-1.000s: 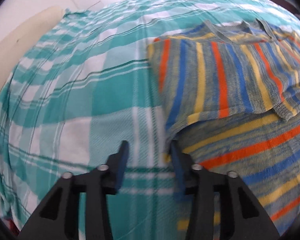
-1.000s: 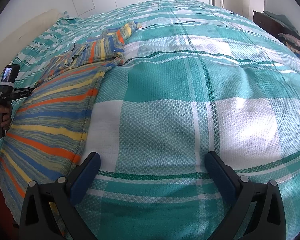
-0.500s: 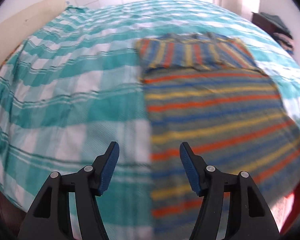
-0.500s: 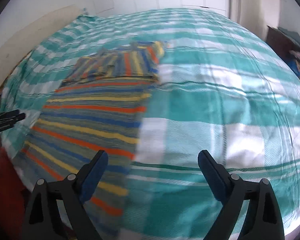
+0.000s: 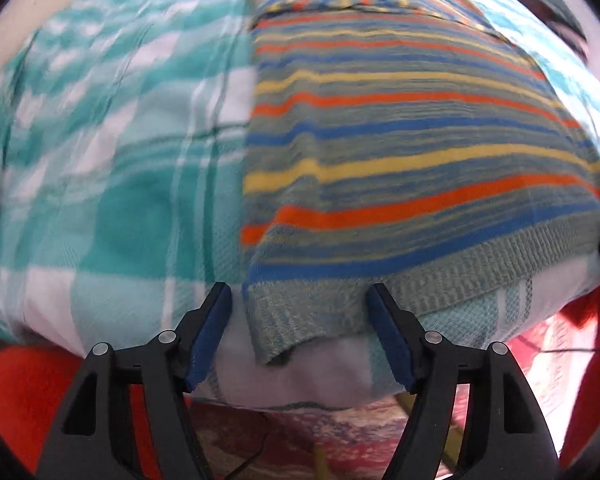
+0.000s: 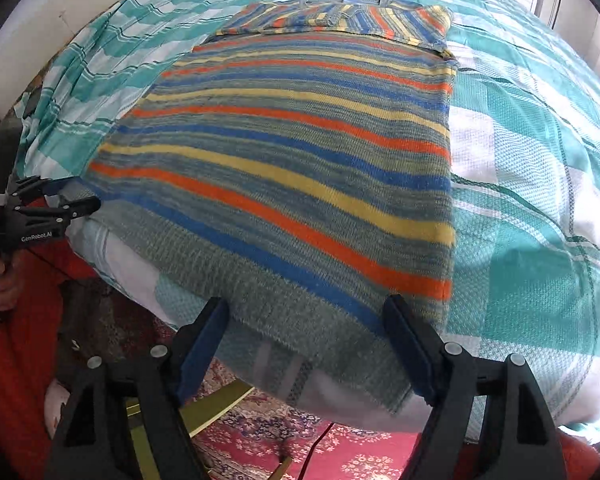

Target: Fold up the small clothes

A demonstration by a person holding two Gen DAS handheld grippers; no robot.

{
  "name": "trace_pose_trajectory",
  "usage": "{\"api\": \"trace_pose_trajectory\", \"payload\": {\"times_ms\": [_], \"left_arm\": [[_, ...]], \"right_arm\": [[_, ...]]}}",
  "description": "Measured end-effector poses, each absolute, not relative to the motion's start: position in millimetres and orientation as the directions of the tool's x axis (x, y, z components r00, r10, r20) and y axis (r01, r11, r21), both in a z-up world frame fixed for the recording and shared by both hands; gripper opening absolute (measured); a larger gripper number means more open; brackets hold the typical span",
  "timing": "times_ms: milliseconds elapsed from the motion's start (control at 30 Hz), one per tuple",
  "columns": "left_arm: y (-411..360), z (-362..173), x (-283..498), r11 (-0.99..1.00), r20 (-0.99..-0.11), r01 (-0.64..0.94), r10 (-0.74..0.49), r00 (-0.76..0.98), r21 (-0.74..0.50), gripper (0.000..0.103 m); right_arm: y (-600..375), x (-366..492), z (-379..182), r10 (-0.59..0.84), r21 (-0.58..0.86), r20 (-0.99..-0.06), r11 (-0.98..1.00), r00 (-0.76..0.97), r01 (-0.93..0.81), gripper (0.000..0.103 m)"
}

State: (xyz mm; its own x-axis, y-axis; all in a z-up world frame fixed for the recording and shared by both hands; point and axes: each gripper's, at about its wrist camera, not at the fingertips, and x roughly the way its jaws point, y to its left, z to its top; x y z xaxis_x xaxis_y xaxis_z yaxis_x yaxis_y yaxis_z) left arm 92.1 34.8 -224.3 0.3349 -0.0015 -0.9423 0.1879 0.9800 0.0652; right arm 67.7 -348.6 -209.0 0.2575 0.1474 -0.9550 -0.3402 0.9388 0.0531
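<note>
Left wrist: my left hand-held gripper is spread wide, blue pads either side of the sweater's near-left hem corner, nothing pinched. That corner hangs just over the bed edge, between the jaws; I can't tell if the pads touch it. Sweater is striped orange, blue, yellow on grey-green, lying flat on the teal plaid bedspread, sleeves folded across the far end. Frame is motion-blurred, so fine detail is soft. Red floor covering and a patterned rug show below the bed edge.

Right wrist: my right hand-held gripper is also spread wide, jaws straddling the sweater's ribbed hem near its right corner, which droops over the bed edge. No grip on the fabric; contact with the pads I can't confirm. Left hand-held gripper is visible at the frame's left by the opposite hem corner, jaws apart, with my hand on its handle. Folded sleeves and collar sit at the far end of the sweater. Rug and a yellowish strip lie on the floor below.
</note>
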Motion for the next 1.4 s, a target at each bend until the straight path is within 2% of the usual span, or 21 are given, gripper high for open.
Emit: {"api": "trace_pose_trajectory", "payload": {"times_ms": [333,600,1400], "left_arm": [[33,-225,94,0.983,-0.944,0.172,0.0,0.33,0.061,0.074],[35,-224,93,0.982,-0.943,0.177,-0.002,0.334,0.06,0.074],[35,-224,94,0.983,-0.943,0.175,0.0,0.333,0.062,0.074]], "right_arm": [[-350,66,-214,0.181,0.088,-0.947,0.941,0.266,-0.327,0.082],[-341,63,-217,0.145,0.039,-0.953,0.929,0.267,-0.367,0.091],[-341,61,-217,0.142,0.033,-0.952,0.929,0.272,-0.369,0.091]]}}
